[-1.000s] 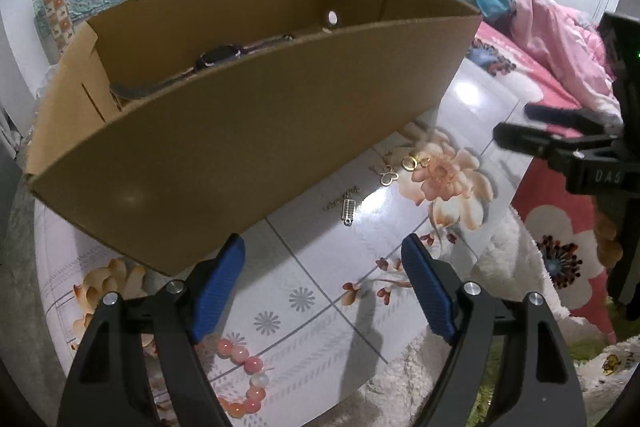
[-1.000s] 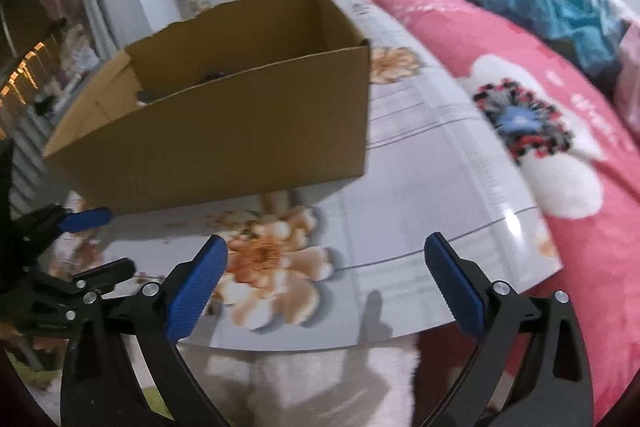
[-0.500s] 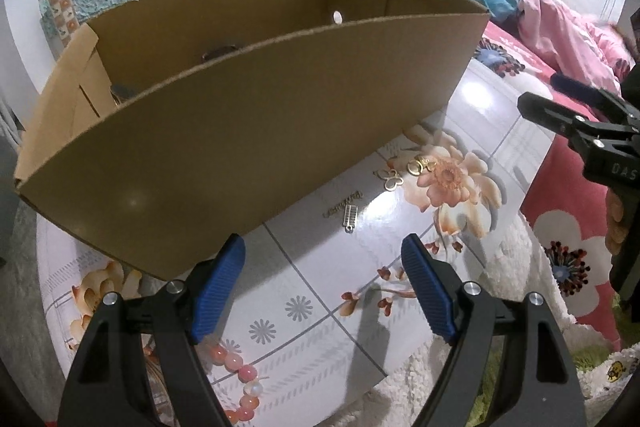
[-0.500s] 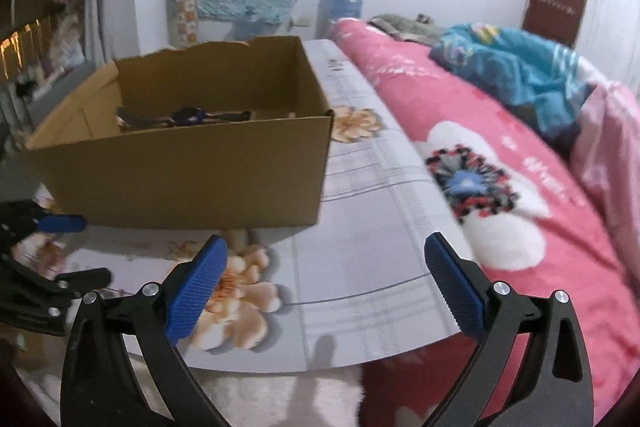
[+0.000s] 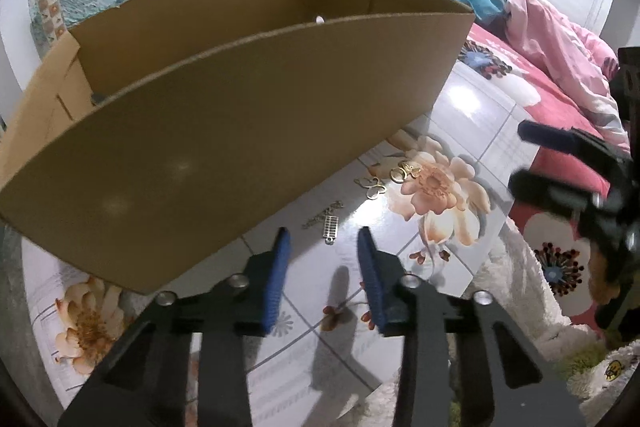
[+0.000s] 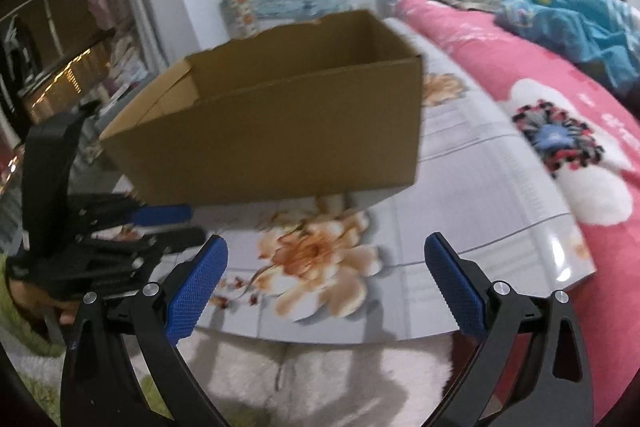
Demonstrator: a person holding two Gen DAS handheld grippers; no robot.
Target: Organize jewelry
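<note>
Cardboard box (image 5: 224, 131), brown, open-topped, standing on a glossy flower-printed mat (image 5: 472, 115); inside of the box mostly hidden behind its near wall; same box in the right wrist view (image 6: 280, 131), blurred; jewelry lying on the mat just in front of the box: silver chain with a small barred pendant (image 5: 329, 223), gold butterfly-shaped piece (image 5: 372, 187), gold rings (image 5: 405, 171) at the edge of a printed peach flower; left tongs (image 5: 323, 241) low over the mat, blue fingers (image 5: 280, 267) partly closed with a narrow gap between them, nothing held, tips just short of the silver chain; right tongs (image 6: 326, 247) over the near edge of the mat, fingers (image 6: 198, 285) spread wide, nothing between them; pink flowered bedspread (image 6: 560, 99) beside the mat; blue blanket (image 6: 576, 15) farther back; white fluffy rug (image 6: 340, 379) under the near edge of the mat
</note>
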